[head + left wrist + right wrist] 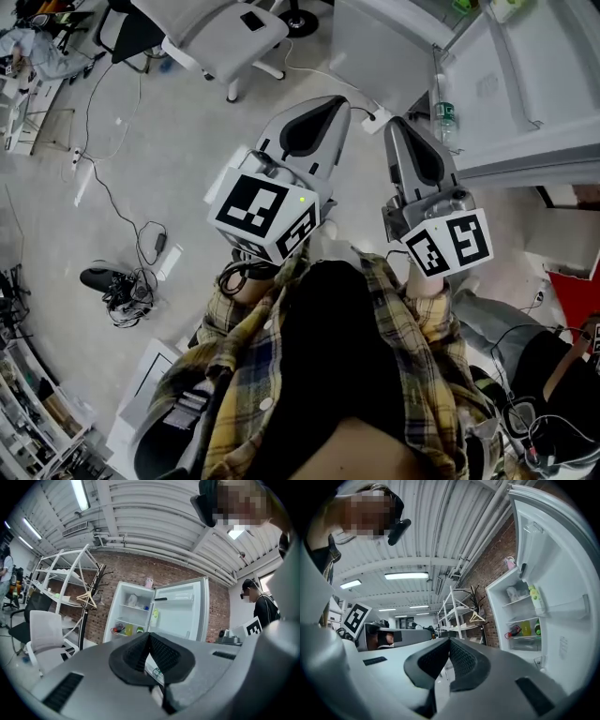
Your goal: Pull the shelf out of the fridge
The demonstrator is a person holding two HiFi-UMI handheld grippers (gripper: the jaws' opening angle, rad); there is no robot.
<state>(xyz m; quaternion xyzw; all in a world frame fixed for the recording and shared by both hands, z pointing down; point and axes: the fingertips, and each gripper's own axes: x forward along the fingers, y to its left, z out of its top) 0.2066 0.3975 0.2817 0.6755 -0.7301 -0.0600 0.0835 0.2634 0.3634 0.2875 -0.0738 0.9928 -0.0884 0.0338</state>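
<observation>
I keep my left gripper (150, 637) and right gripper (449, 643) level, jaws pressed together on nothing, since no grasp is due yet. Well ahead of both stands the open fridge (119, 597), its shelf (134, 608) seated inside, out of reach.

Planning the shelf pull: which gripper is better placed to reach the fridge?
Probably the right gripper: the open fridge stands on its side, larger in its view than in the left gripper's. Both are shut, empty.
</observation>
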